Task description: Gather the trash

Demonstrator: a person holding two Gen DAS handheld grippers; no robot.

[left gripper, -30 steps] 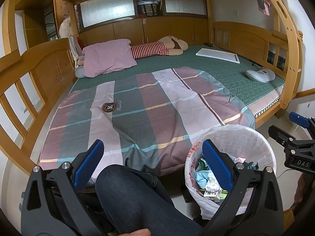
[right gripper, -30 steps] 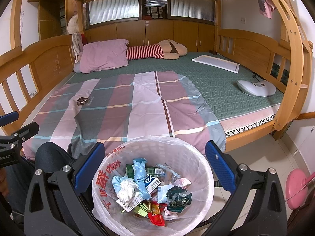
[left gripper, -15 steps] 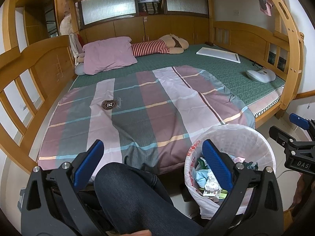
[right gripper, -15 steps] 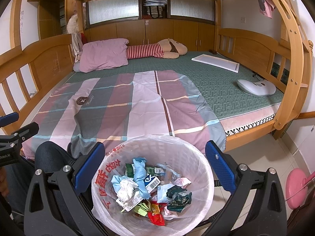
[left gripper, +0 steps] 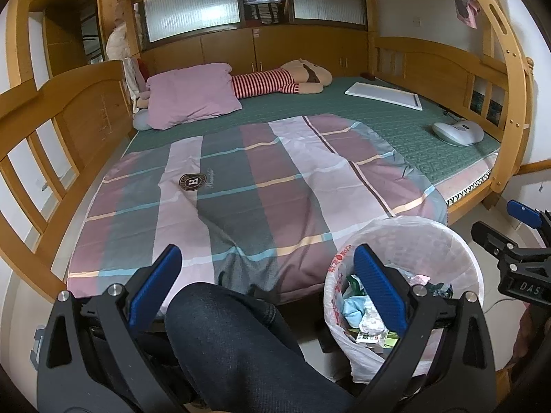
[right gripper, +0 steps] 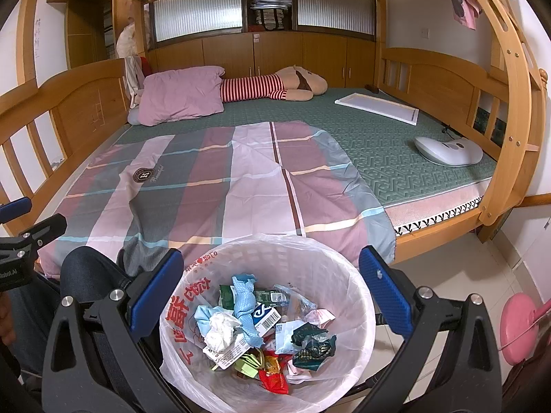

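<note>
A white lattice waste bin (right gripper: 320,261) lined with a clear bag stands on the floor at the bed's foot. It holds several crumpled wrappers and tissues (right gripper: 261,330). My right gripper (right gripper: 272,285) hangs open and empty just above the bin, its blue pads either side of the rim. My left gripper (left gripper: 267,280) is open and empty above a knee in dark jeans (left gripper: 234,337), left of the bin (left gripper: 447,241). No loose trash shows on the plaid sheet (right gripper: 213,186).
The wooden bunk bed (right gripper: 434,82) carries a pink pillow (right gripper: 182,98), a striped plush toy (right gripper: 272,86), a white board (right gripper: 377,106) and a white device (right gripper: 447,151). A pink round object (right gripper: 516,327) sits on the tiled floor at right.
Both grippers have barely moved; the left view has shifted slightly. Both stay open and the bin's contents are the same.
</note>
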